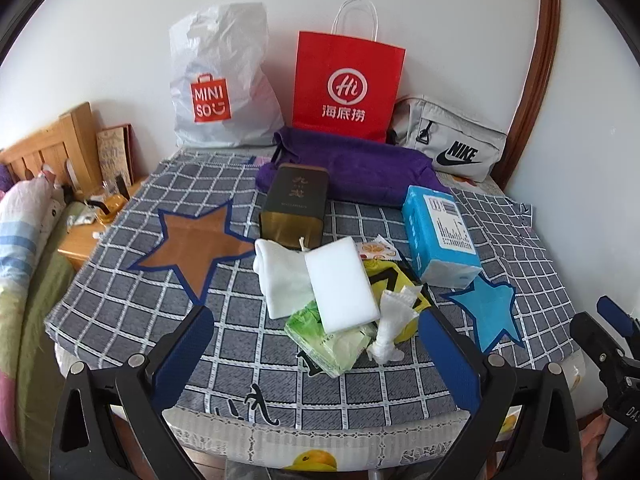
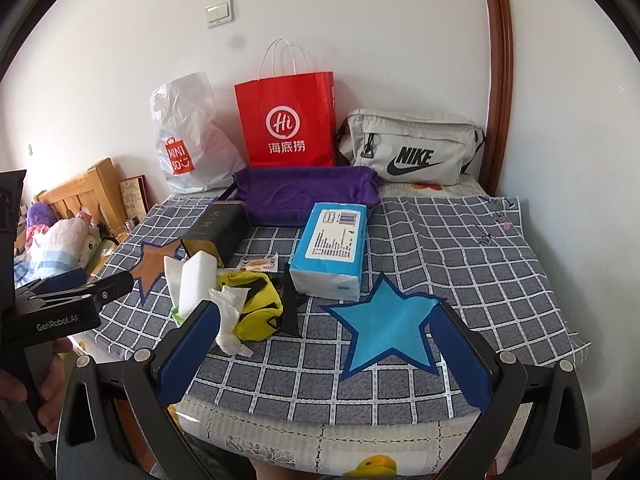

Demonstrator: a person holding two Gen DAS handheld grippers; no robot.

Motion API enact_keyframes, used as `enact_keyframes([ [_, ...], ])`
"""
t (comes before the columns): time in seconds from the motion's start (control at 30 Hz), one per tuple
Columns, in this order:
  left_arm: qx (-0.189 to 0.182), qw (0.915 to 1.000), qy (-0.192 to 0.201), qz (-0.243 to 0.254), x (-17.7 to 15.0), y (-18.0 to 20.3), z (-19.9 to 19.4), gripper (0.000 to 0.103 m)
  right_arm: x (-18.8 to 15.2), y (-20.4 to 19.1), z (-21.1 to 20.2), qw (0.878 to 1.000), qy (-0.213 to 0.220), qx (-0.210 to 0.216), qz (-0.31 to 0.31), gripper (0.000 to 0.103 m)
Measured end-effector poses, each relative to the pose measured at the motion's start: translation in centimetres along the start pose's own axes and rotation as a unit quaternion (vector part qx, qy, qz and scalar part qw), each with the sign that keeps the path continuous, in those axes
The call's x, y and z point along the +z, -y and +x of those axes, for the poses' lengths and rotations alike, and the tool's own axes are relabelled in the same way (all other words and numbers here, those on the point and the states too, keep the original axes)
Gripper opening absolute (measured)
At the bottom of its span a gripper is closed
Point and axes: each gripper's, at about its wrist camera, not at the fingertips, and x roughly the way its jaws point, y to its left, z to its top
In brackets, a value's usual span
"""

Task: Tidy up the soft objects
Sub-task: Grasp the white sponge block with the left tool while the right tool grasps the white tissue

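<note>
A pile of soft things lies mid-table: a white sponge (image 1: 342,284), a white folded cloth (image 1: 280,280), a green tissue pack (image 1: 332,340), a crumpled white tissue (image 1: 390,328) and a yellow-black cloth (image 1: 394,280). The yellow cloth (image 2: 256,304), sponge (image 2: 198,280) and crumpled tissue (image 2: 230,316) also show in the right wrist view. A blue tissue pack (image 1: 438,236) lies right of the pile (image 2: 332,248). My left gripper (image 1: 316,344) is open and empty just before the pile. My right gripper (image 2: 324,340) is open and empty over the blue star (image 2: 384,320).
A brown star (image 1: 192,240) marks the checked tablecloth (image 1: 120,300) at left, the blue star (image 1: 488,308) at right. A dark tin box (image 1: 296,204), a purple towel (image 1: 360,168), a MINISO bag (image 1: 220,88), a red paper bag (image 1: 348,84) and a grey Nike bag (image 1: 448,140) stand behind.
</note>
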Motion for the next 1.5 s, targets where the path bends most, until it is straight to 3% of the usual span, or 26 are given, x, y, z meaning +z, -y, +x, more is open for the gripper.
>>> enact_keyframes([
  [0.3, 0.008, 0.9991, -0.042, -0.005, -0.9, -0.5, 4.9, 0.099, -1.5, 0.4, 4.9, 0.999, -0.045, 0.002, -0.003, 0.102],
  [0.43, -0.005, 0.9989, -0.045, -0.009, -0.6, -0.4, 6.1, 0.099, -2.1, 0.6, 6.9, 0.998, -0.063, 0.027, 0.002, 0.101],
  [0.7, -0.044, 0.9976, -0.054, -0.007, 0.5, 0.5, 8.5, 0.099, -3.1, 1.1, 9.5, 0.995, -0.089, 0.035, 0.008, 0.101],
  [0.87, -0.075, 0.9946, -0.069, -0.022, 0.5, 0.3, 10.2, 0.078, -3.8, 1.6, 10.5, 0.994, -0.098, 0.044, 0.019, 0.101],
  [0.93, -0.088, 0.9929, -0.075, -0.028, 0.6, 0.2, 10.8, 0.075, -4.0, 1.8, 11.0, 0.993, -0.105, 0.053, 0.025, 0.101],
  [0.97, -0.092, 0.9925, -0.076, -0.027, 0.7, 0.2, 11.1, 0.074, -4.1, 1.8, 11.2, 0.992, -0.111, 0.057, 0.027, 0.101],
  [1.1, -0.103, 0.9914, -0.080, -0.013, 0.6, 0.5, 11.9, 0.057, -4.0, 1.7, 12.4, 0.989, -0.127, 0.069, 0.032, 0.099],
  [1.3, -0.111, 0.9917, -0.064, -0.011, 1.2, 0.1, 11.1, 0.054, -3.5, 0.5, 13.3, 0.987, -0.134, 0.086, 0.020, 0.089],
  [1.5, -0.086, 0.9946, -0.058, -0.001, 2.3, -0.5, 10.3, 0.054, -3.4, -3.3, 13.1, 0.982, -0.136, 0.131, -0.026, 0.081],
])
